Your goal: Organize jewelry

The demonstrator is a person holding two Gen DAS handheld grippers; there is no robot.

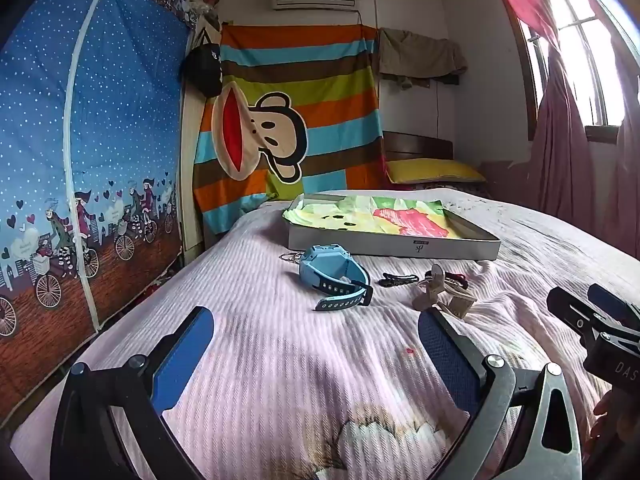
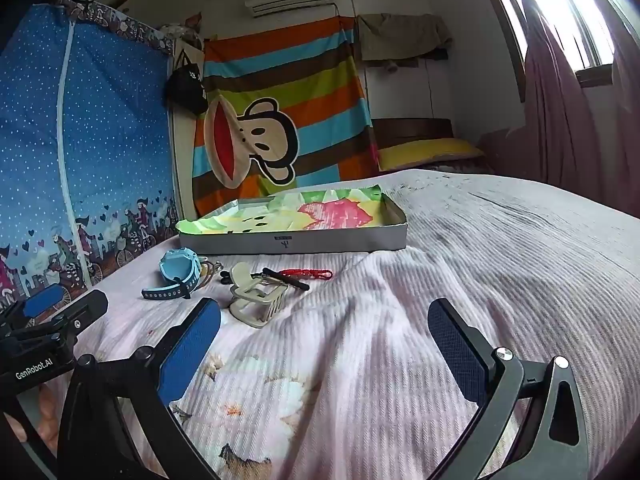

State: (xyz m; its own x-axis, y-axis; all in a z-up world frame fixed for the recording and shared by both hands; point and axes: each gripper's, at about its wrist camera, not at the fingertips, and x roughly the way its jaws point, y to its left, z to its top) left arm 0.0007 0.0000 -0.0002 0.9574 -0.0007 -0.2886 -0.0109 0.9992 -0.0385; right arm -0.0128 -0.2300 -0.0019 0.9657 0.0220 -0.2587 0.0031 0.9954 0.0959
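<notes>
Both grippers hover low over the bed (image 1: 280,360), side by side. The left gripper (image 1: 316,356) has its jaws spread wide, nothing between them, and the right gripper (image 2: 324,352) is just as wide and empty. Plenty of bare pink bedspread lies under and ahead of each.

The jewelry sits in a loose row farther up the bed: a blue watch (image 1: 334,276) on the left, thin rings (image 1: 290,257) tucked just behind it, a black hair clip (image 1: 398,279) to its right, then a beige claw clip (image 2: 256,298) nearest the right gripper, with a red cord (image 2: 310,273) beyond it. Behind the row lies a shallow grey box (image 2: 294,240), lined with a bright cartoon cloth, its near wall carrying a small logo too small to read.

The bed's left edge drops off beside a blue fabric wardrobe (image 1: 80,140). To the right, the bedspread runs wide and clear.

Readable writing: "GenRobot.AI" on the left gripper's body in the right wrist view, "DAS" on the right gripper's.
</notes>
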